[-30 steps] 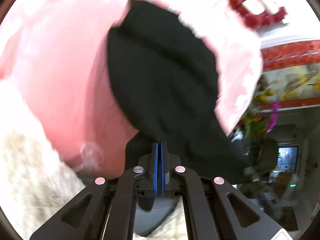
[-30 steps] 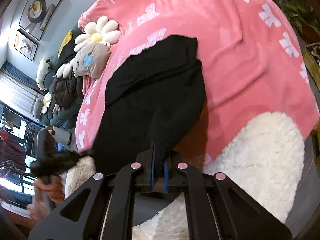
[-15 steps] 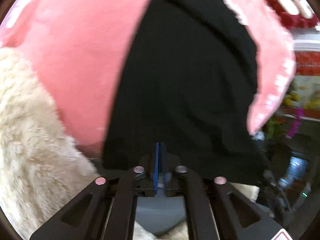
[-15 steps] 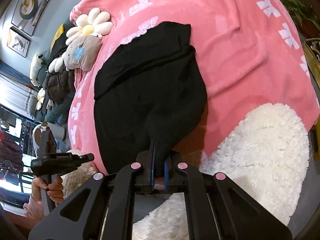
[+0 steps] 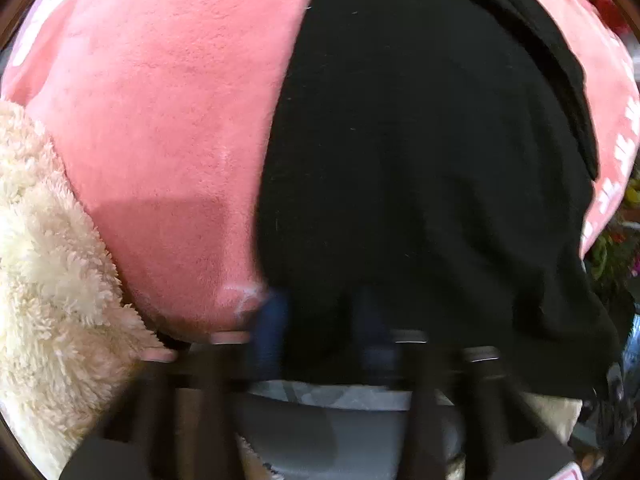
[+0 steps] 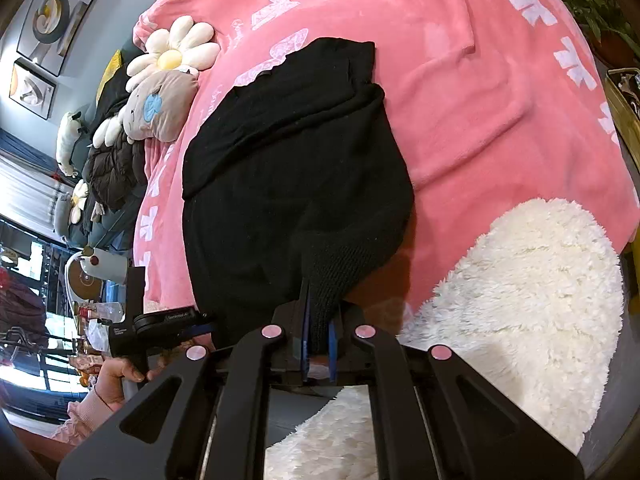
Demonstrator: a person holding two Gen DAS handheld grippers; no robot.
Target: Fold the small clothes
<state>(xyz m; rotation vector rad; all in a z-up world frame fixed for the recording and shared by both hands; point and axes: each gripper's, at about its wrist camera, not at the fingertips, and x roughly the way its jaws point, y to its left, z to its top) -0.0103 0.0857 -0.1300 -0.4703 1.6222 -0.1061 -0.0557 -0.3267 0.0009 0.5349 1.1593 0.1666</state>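
A black knitted garment (image 6: pixel 296 184) is spread on a pink blanket (image 6: pixel 460 92) printed with white bows, its near hem hanging at the blanket's edge beside a cream fluffy rug (image 6: pixel 528 300). The right gripper (image 6: pixel 319 344) is seen pinching a bunched corner of that hem, the knit pulled into a taut peak between the blue pads. The left gripper (image 5: pixel 320 320) is heavily blurred in its own view; blue pads can be made out well apart, with black cloth between and over them, so the jaws are judged to be spread, though whether cloth is touched cannot be told. From the right wrist view the left tool is seen at the garment's other near corner, held in a hand in a pink cuff (image 6: pixel 116 380).

One fold appears to be in place already: at the far end a band of fabric, probably a sleeve or the upper part, is laid back across the body, its edge running diagonally. The lower half is still flat and unfolded. The task is judged to be roughly at its middle; the hem is yet to be carried over the body, and any final halving and smoothing remain. A daisy-shaped cushion (image 6: pixel 172 56) and a dark jacket (image 6: pixel 112 168) lie past the blanket's far side.
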